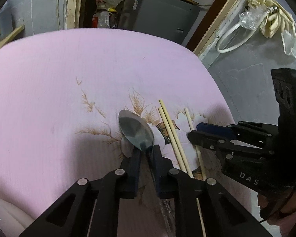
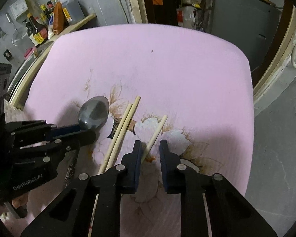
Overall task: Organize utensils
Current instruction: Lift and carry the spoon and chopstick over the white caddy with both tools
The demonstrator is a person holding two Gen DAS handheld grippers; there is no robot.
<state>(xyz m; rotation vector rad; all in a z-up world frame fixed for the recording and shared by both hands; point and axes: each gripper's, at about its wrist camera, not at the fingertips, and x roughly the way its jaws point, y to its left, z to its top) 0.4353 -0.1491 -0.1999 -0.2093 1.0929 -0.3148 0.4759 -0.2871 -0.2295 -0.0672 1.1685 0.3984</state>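
On the pink floral cloth (image 2: 167,59), a chopstick pair (image 2: 121,130) is lying between the spoon (image 2: 93,114) at 10 o'clock, its neck pinched by the left gripper (image 1: 146,151), and a single chopstick (image 2: 155,134) angling between the right gripper's (image 2: 151,148) parted, empty fingers.

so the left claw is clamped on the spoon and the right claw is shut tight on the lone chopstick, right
Not quite. The left claw is clamped on the spoon, but the right claw is open: the right wrist view shows the lone chopstick lying between its spread fingers, ungripped.
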